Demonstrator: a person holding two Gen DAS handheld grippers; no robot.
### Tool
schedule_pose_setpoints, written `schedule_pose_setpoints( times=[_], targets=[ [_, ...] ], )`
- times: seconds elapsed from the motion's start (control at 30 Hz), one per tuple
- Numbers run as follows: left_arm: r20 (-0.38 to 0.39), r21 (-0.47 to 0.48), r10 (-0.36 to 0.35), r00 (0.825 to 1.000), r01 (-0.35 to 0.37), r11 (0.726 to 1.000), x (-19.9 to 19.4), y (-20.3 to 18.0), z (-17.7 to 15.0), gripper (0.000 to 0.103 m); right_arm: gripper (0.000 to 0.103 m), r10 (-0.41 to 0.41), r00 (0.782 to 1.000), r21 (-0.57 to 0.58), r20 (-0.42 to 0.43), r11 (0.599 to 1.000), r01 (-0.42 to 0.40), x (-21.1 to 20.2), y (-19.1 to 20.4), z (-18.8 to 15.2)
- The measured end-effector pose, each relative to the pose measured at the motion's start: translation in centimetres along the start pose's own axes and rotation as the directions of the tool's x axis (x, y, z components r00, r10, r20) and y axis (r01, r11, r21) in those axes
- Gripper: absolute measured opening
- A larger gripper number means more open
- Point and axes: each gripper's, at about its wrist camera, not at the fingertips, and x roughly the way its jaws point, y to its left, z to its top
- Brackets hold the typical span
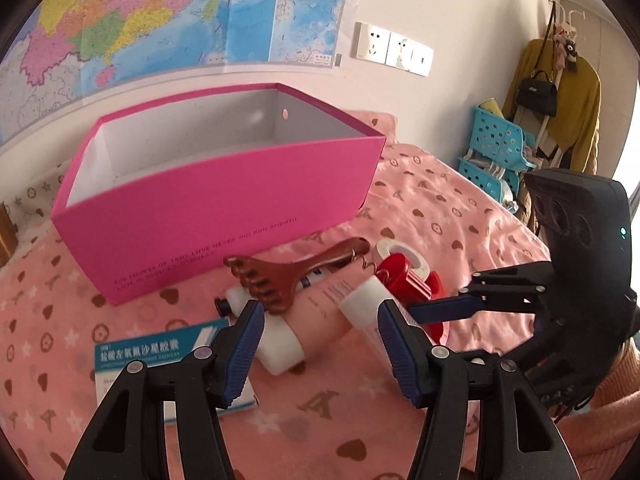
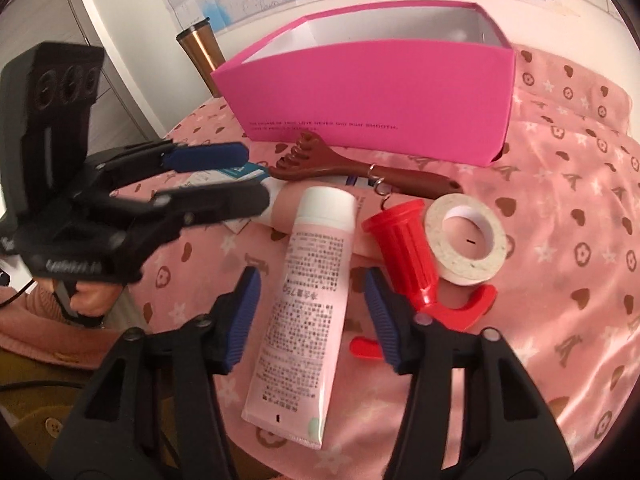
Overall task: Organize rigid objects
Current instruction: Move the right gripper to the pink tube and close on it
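Note:
An open pink box [image 1: 224, 208] [image 2: 380, 92] stands on the pink bedspread. In front of it lie a brown foot-shaped scratcher [image 1: 280, 276] [image 2: 344, 168], a pink bottle [image 1: 320, 312], a pink tube with a white cap [image 2: 308, 300] [image 1: 360, 300], a red ribbed plastic piece [image 2: 408, 248] [image 1: 404, 276], a tape roll [image 2: 464, 236] [image 1: 400, 254] and a blue-and-white medicine box [image 1: 160, 360]. My left gripper [image 1: 320, 320] [image 2: 254, 176] is open over the pink bottle. My right gripper [image 2: 312, 284] [image 1: 444, 294] is open astride the pink tube, its pads clear of it.
A copper tumbler [image 2: 200, 48] stands behind the box on the left. Blue baskets [image 1: 496, 144] and a hanging yellow coat [image 1: 576, 92] are beyond the bed at the right. A map covers the wall. A person's pink sleeve [image 1: 608, 412] shows behind the right gripper.

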Motion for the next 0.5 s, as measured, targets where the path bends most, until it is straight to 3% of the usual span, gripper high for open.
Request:
schedule_pose_setpoints(
  times=[0.1, 0.13, 0.23, 0.5],
  targets=[
    [-0.005, -0.011, -0.002, 1.000, 0.002, 1.000, -0.1, 0.2, -0.1, 0.060, 0.049, 0.006, 1.000, 0.001, -0.010, 1.000, -0.006, 0.5, 0.1, 0.1],
    [-0.003, -0.009, -0.002, 1.000, 0.002, 1.000, -0.2, 0.2, -0.1, 0.060, 0.043, 0.003, 1.000, -0.003, -0.011, 1.000, -0.003, 0.7, 0.2, 0.0],
    [-0.007, -0.004, -0.014, 1.000, 0.014, 1.000, -0.2, 0.0, -0.1, 0.060, 0.042, 0.007, 1.000, -0.023, -0.006, 1.000, -0.007, 0.9, 0.6, 0.0],
    [-0.046, 0.004, -0.023, 0.999, 0.023, 1.000, -0.2, -0.1, -1.4, 0.060, 0.041, 0.043, 0.998, -0.207, -0.052, 0.977, -0.053, 2.4, 3.4, -0.2]
  ],
)
